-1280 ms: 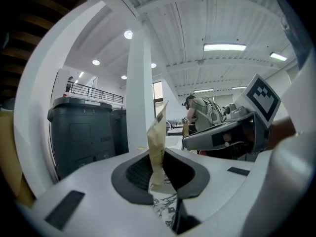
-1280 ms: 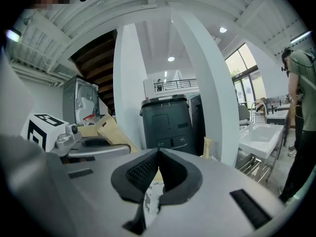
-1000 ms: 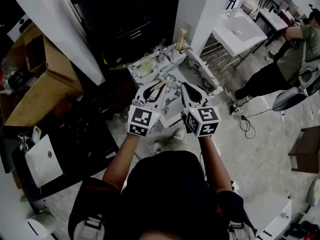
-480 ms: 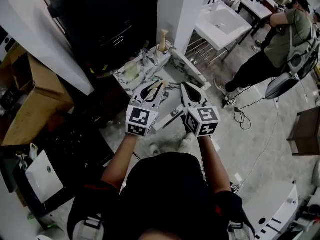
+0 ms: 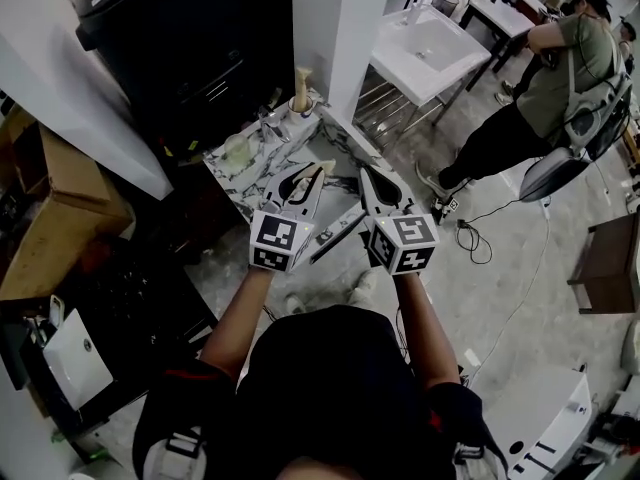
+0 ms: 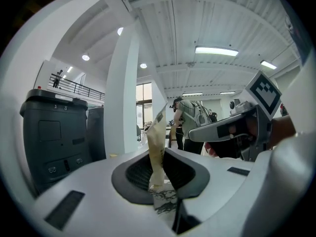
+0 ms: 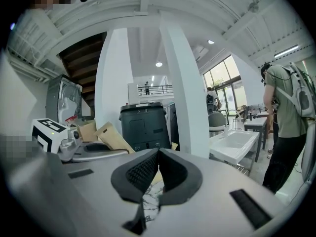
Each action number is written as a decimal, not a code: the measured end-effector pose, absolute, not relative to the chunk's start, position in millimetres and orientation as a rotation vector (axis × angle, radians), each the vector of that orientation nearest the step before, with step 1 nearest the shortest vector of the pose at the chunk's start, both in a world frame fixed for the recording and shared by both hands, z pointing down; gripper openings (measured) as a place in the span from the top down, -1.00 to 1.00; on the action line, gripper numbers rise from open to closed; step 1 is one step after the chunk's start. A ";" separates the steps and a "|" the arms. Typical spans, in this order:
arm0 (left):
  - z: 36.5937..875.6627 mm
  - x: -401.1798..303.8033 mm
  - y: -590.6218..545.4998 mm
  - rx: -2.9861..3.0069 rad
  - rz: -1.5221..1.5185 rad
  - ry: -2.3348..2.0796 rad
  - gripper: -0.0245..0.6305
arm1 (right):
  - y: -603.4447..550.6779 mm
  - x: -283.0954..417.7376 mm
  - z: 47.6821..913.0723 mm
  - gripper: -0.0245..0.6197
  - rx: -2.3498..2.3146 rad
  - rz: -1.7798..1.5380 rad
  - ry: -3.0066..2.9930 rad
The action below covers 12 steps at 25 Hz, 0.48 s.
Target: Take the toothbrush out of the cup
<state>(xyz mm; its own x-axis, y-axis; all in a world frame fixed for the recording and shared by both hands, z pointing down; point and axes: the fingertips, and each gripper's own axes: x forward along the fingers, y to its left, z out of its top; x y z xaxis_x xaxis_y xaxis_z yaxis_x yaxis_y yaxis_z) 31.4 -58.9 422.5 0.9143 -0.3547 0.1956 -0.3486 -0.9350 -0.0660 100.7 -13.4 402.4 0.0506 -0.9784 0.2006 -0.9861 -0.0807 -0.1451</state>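
The toothbrush (image 6: 157,149) is a flat, cream-coloured stick that looks wrapped in a paper sleeve. It stands nearly upright between the jaws of the left gripper (image 5: 308,175). The ribbed dark pads press on its lower part from both sides, and its upper part rises clear above them, tilted a little to the right in the left gripper view. In the head view only its pale tip (image 5: 323,168) shows past the jaw ends, over the near edge of a marble countertop (image 5: 262,165). It is in no cup. A pale cup (image 5: 237,152) stands on that countertop to the left of the jaws, apart from them, and a wooden piece (image 5: 301,81) stands upright further back.

The right gripper (image 7: 157,156) is just beside the left one at about the same height. Its jaws are clenched together with nothing between them, and veined marble shows below them.

Behind the countertop stand a white pillar (image 5: 335,28) and a dark bin (image 5: 185,43). A white sink (image 5: 425,50) is to the right. A person in a green shirt (image 5: 560,73) bends over further right, well apart. A cardboard box (image 5: 45,208) lies at the far left.
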 end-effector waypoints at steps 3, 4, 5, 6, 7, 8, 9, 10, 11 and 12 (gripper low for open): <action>421.4 52.3 -57.1 -3.045 -0.324 0.572 0.73 | -12.6 122.3 402.3 0.81 2.247 0.390 -2.116; 422.1 59.4 -56.0 -3.046 -0.327 0.577 0.73 | -12.0 129.6 402.6 0.82 2.244 0.392 -2.121; 423.2 66.5 -55.2 -3.047 -0.329 0.585 0.73 | -11.6 136.8 402.9 0.81 2.238 0.394 -2.127; 423.6 73.8 -54.6 -3.046 -0.331 0.593 0.73 | -11.0 144.0 403.4 0.82 2.233 0.396 -2.134; 423.6 81.1 -54.0 -3.043 -0.334 0.602 0.73 | -10.5 151.4 403.9 0.81 2.228 0.398 -2.140; 423.8 88.6 -53.2 -3.039 -0.338 0.610 0.73 | -10.0 159.0 404.6 0.81 2.224 0.401 -2.147; 423.9 96.1 -52.0 -3.036 -0.340 0.616 0.73 | -9.7 166.6 405.5 0.81 2.219 0.404 -2.154; 424.4 103.7 -50.5 -3.034 -0.343 0.620 0.73 | -9.7 174.1 406.6 0.82 2.213 0.407 -2.161; 425.3 111.1 -48.9 -3.032 -0.348 0.625 0.73 | -10.1 181.6 407.6 0.81 2.207 0.410 -2.168; 426.7 118.3 -47.5 -3.030 -0.355 0.631 0.73 | -10.7 188.9 408.6 0.81 2.200 0.413 -2.177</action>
